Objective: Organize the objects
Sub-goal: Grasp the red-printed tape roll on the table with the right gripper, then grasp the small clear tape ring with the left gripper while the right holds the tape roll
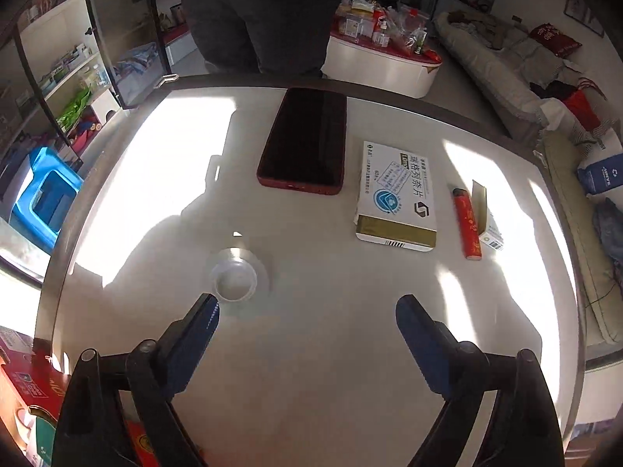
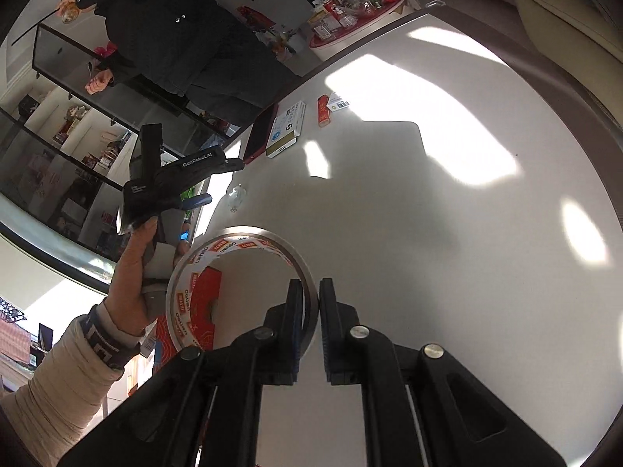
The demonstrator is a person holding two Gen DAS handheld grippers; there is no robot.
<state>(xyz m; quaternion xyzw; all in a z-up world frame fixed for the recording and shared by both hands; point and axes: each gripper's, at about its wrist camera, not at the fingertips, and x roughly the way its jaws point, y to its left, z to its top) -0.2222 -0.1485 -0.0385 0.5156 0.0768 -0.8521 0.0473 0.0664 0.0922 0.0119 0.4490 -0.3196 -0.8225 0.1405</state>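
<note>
My right gripper [image 2: 310,292] is shut on the rim of a roll of clear tape [image 2: 187,307] and holds it up over the table's near left edge. My left gripper [image 1: 307,311] is open and empty, low over the white table [image 1: 311,369]. A small clear plastic cup [image 1: 233,282] stands just beyond its left finger. Further off lie a red phone [image 1: 303,140], a white and gold medicine box [image 1: 397,194], a red lighter [image 1: 467,223] and a small open carton [image 1: 486,218]. The same row shows small in the right wrist view, with the phone [image 2: 261,132] and box [image 2: 286,128].
A person in dark clothes [image 1: 264,15] stands at the table's far edge. A glass cabinet [image 1: 58,58] and a blue stool [image 1: 43,194] are to the left, a sofa [image 1: 506,78] to the right. Red boxes [image 1: 27,389] lie below the near left edge.
</note>
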